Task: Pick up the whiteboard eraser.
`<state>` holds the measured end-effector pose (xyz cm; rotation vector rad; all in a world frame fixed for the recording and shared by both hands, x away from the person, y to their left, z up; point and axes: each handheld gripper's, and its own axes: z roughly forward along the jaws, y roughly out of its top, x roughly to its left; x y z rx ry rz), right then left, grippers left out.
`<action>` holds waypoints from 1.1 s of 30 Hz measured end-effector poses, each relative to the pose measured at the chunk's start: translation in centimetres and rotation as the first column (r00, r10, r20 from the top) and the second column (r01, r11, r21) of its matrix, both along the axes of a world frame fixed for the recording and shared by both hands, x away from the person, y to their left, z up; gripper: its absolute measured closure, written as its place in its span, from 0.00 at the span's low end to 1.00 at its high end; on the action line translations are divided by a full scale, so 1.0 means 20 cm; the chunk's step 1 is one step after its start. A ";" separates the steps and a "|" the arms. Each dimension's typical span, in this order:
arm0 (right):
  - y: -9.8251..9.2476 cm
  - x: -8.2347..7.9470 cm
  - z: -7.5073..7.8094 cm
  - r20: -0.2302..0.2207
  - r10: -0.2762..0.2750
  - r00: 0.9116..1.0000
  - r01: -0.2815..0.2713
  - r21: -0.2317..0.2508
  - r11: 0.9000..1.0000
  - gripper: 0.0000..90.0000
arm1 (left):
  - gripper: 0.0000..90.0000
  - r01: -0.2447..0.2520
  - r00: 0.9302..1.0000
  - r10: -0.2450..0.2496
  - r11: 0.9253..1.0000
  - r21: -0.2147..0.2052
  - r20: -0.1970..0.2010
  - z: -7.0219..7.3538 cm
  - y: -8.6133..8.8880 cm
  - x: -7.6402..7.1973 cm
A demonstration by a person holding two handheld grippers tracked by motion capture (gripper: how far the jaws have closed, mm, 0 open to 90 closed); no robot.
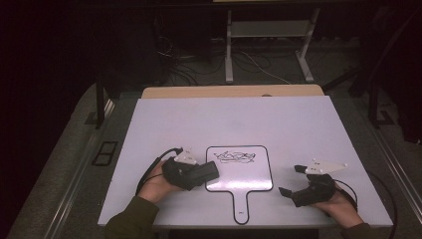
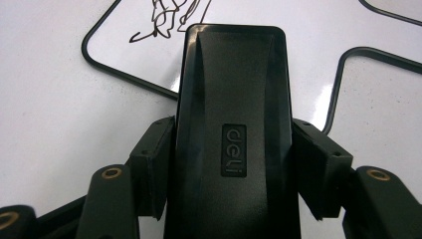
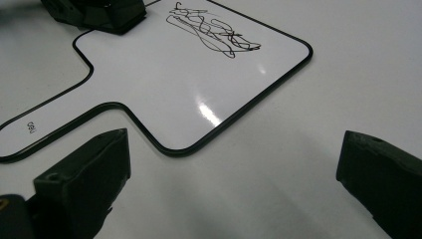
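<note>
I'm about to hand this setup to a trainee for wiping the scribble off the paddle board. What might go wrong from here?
1. The small black-rimmed white paddle board lies loose on the white table; the open right tongs stand apart from it, so wiping may push it along.
2. The left tongs are shut on the black plastic eraser block near its rear; pressing down might tilt it.
3. The black scribble sits close to the far rim, so strokes may overrun.

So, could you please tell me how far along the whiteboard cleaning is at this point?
Done: the left gripper is shut on the black eraser, whose front end sits at the left edge of the small whiteboard. In hand: bringing the eraser to the scribble. Left: the black scribble is fully intact, so wiping has not begun. The right gripper rests open beside the board.
</note>
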<state>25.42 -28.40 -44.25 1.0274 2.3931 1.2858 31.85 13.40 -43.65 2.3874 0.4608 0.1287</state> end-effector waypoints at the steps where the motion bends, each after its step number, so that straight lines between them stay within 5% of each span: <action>1: 0.00 0.00 0.00 0.000 0.000 1.000 0.000 0.000 1.000 0.00 | 0.42 0.000 1.000 0.000 1.000 0.001 -0.002 0.00 0.00 0.00; 33: -0.01 0.02 -0.01 -0.011 -0.011 1.000 0.011 0.007 1.000 0.00 | 0.43 -0.060 0.996 0.060 0.998 0.007 -0.059 0.02 0.02 0.02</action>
